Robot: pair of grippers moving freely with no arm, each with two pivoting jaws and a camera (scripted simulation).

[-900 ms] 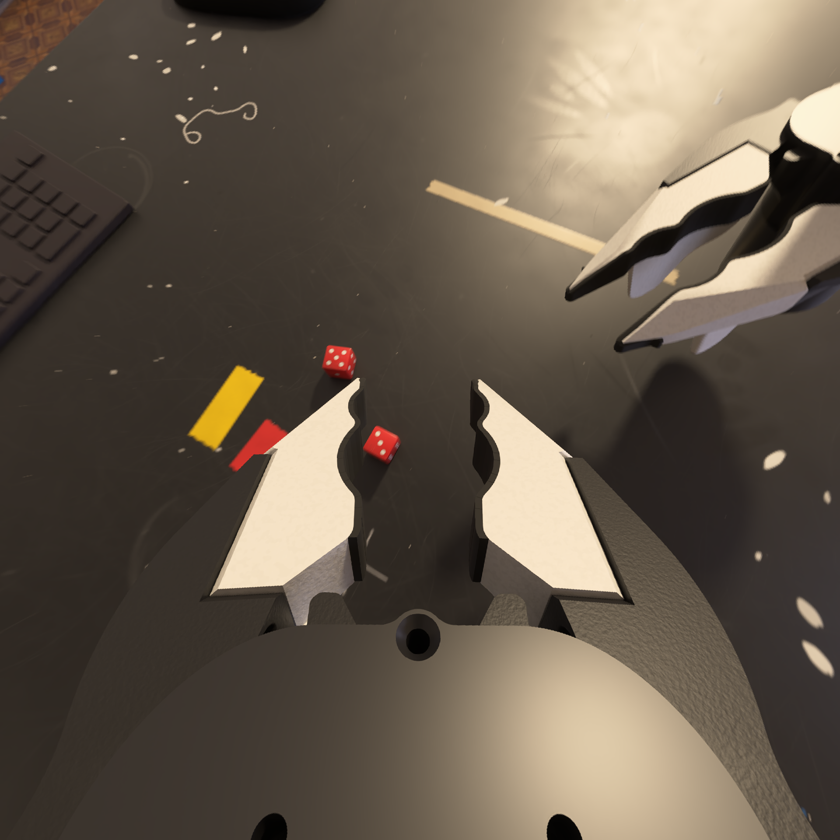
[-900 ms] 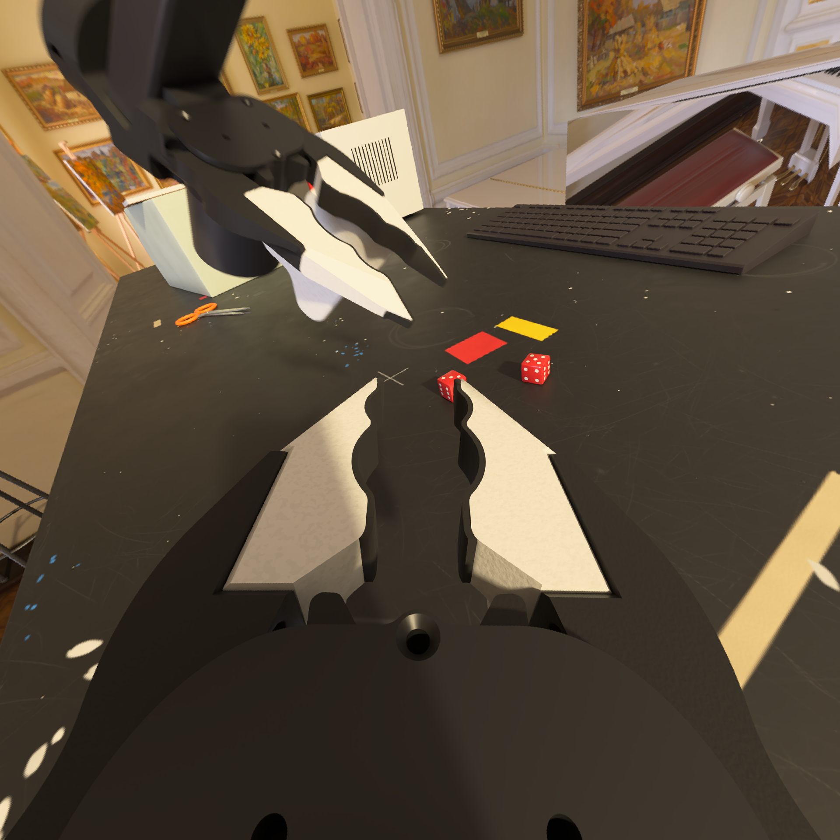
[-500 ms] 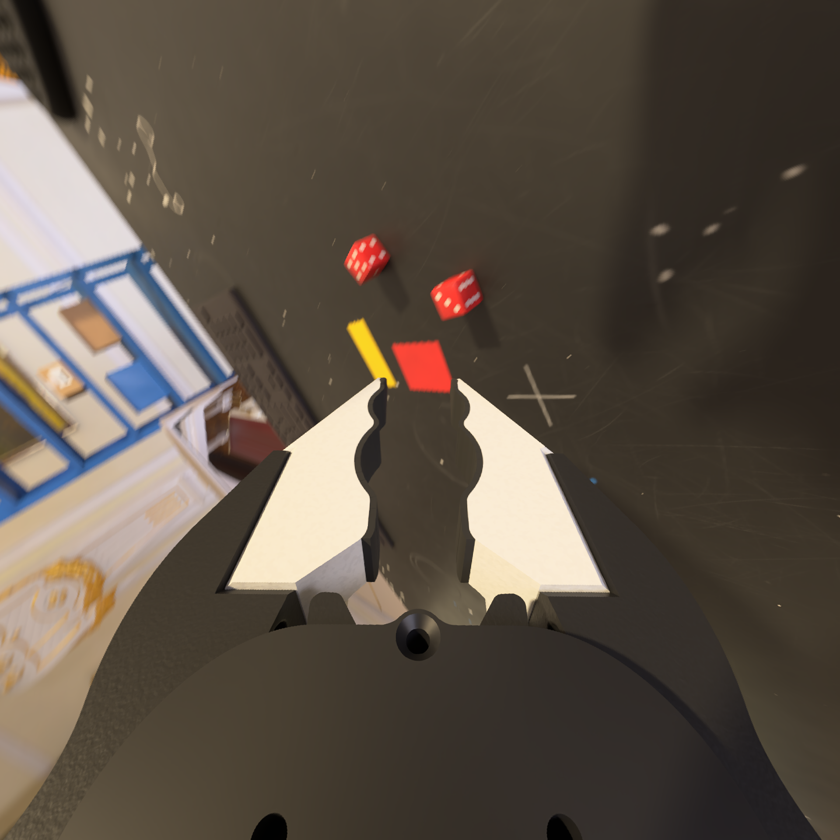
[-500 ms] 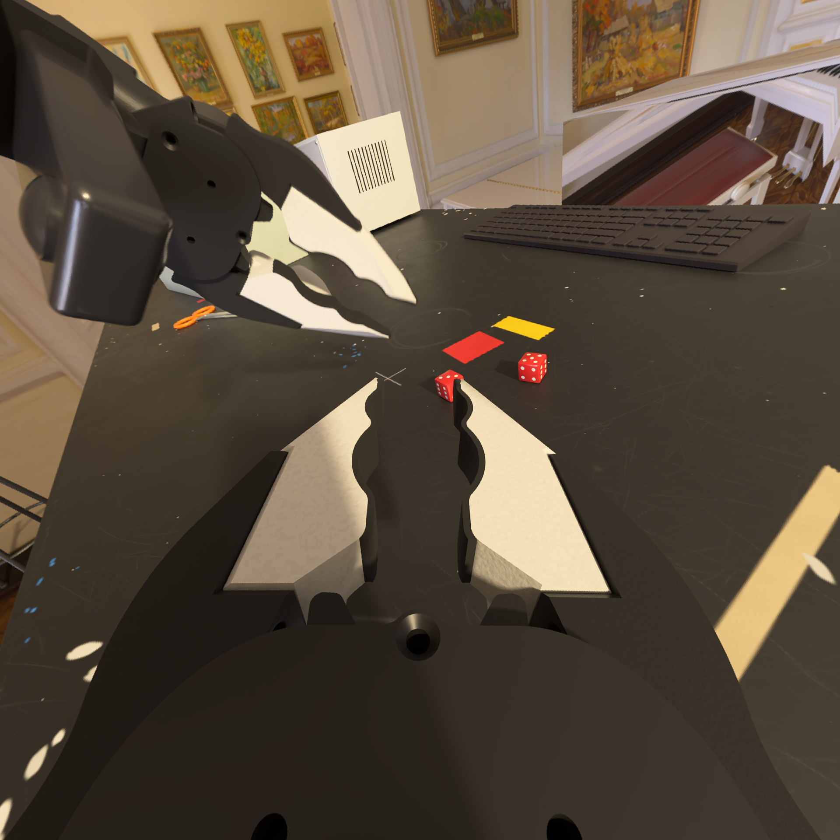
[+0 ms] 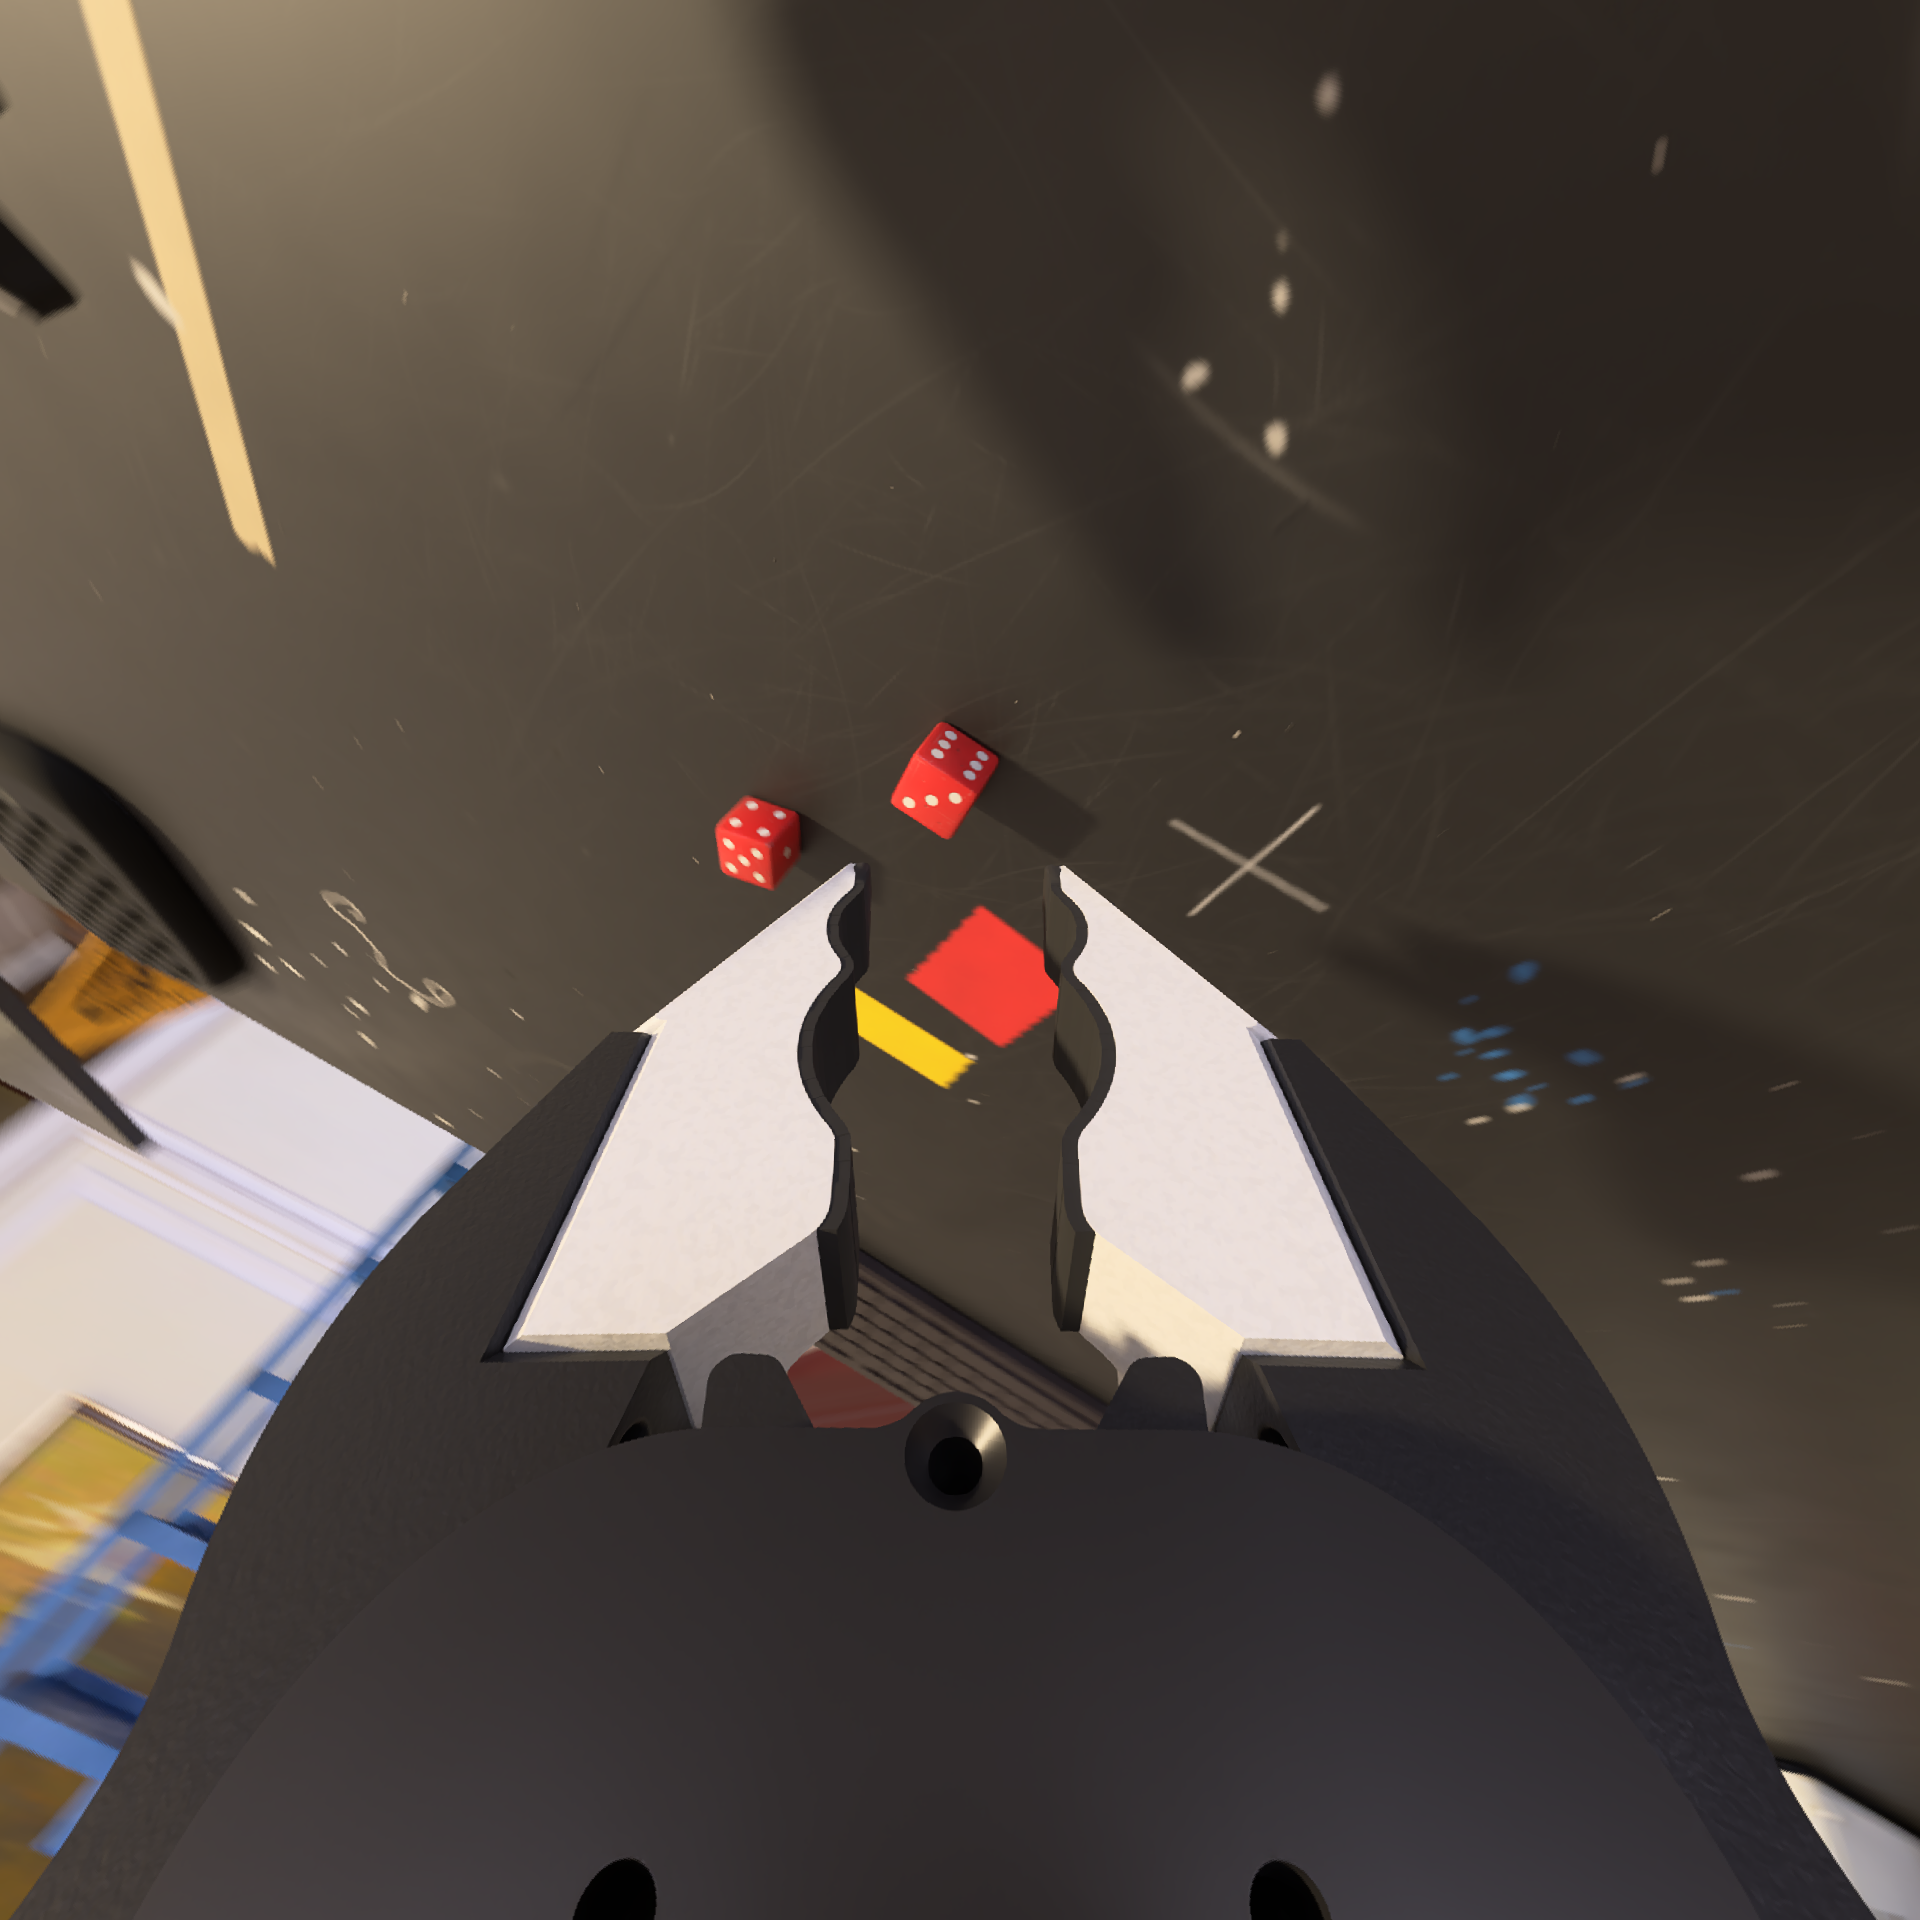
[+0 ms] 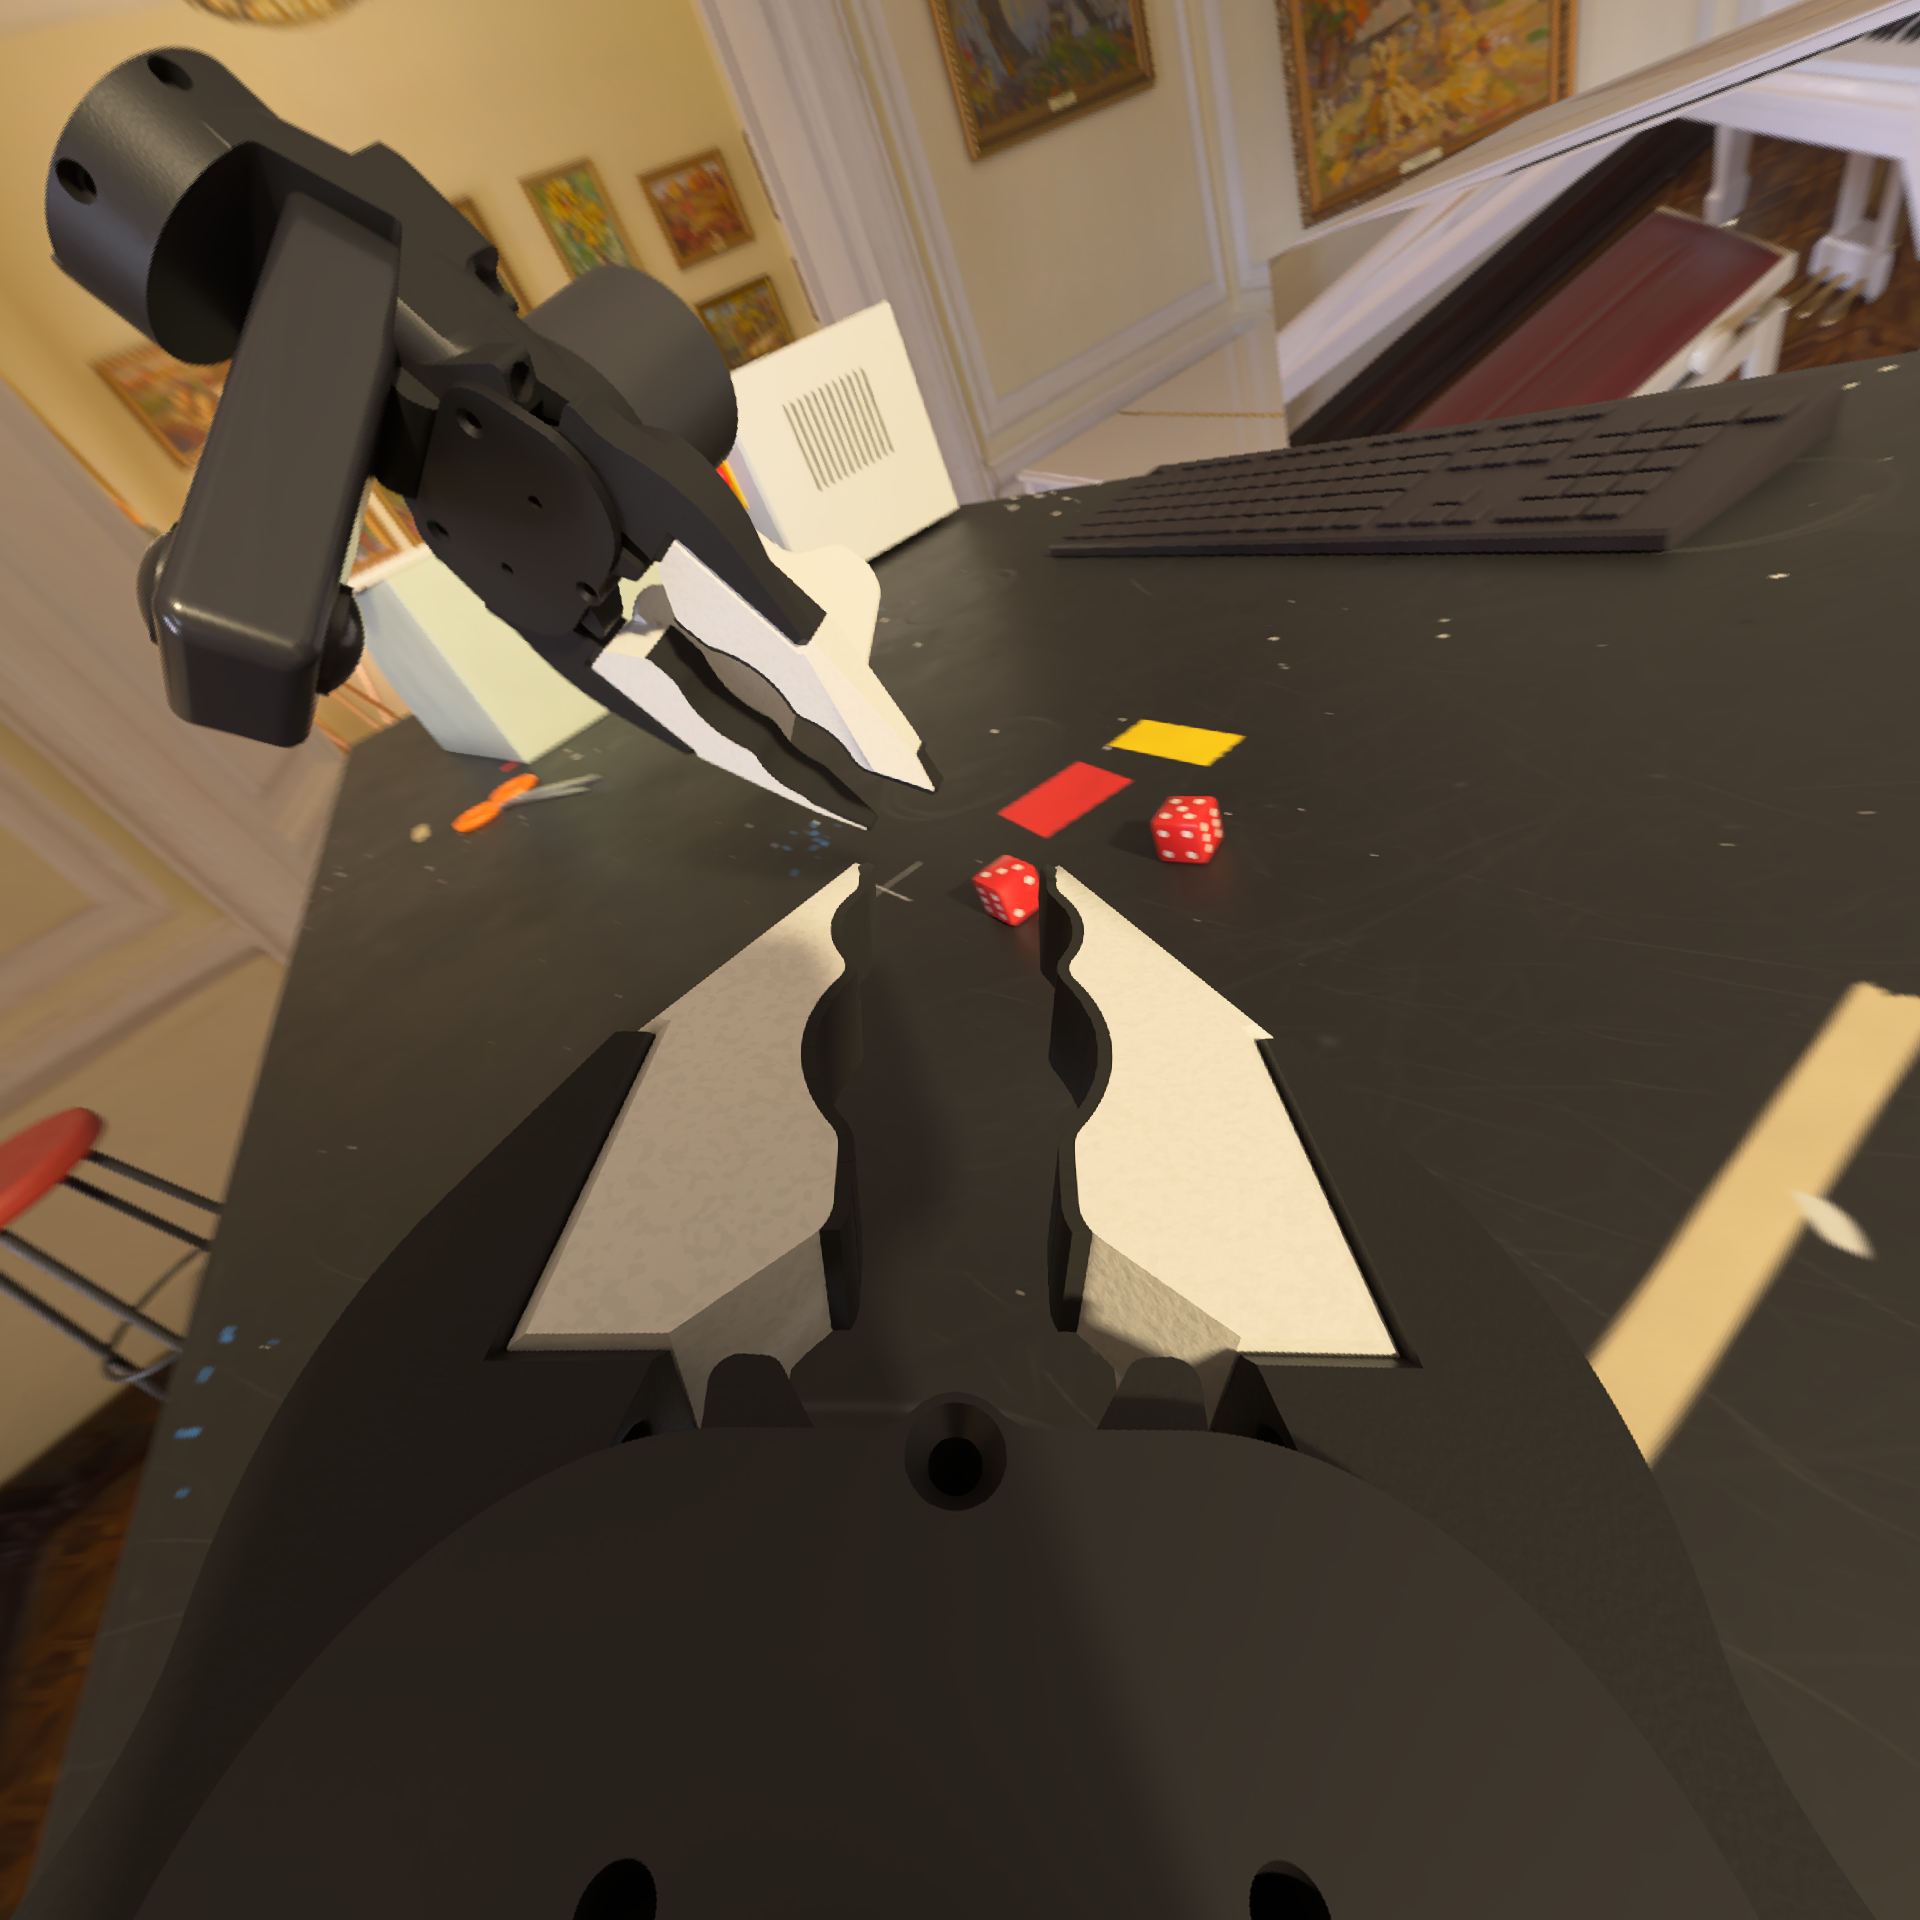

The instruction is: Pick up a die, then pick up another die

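Two red dice with white pips lie on the dark table. The near die sits just ahead of my right gripper, close to its right fingertip. The far die lies further right. The right gripper is open and empty. My left gripper hovers tilted at the upper left, tips down towards the table, left of the dice. In the left wrist view the left gripper is open and empty, with one die just beyond its tips and the other die off its left fingertip.
A red patch and a yellow patch lie flat beside the dice. A black keyboard and a white box stand at the back. Orange scissors lie at the left, a tan strip at the right.
The left gripper has swung round and dropped lower, its tips now pointing at the dice from the other side, and its jaws have narrowed. The right gripper has tilted and edged closer. The dice have not moved.
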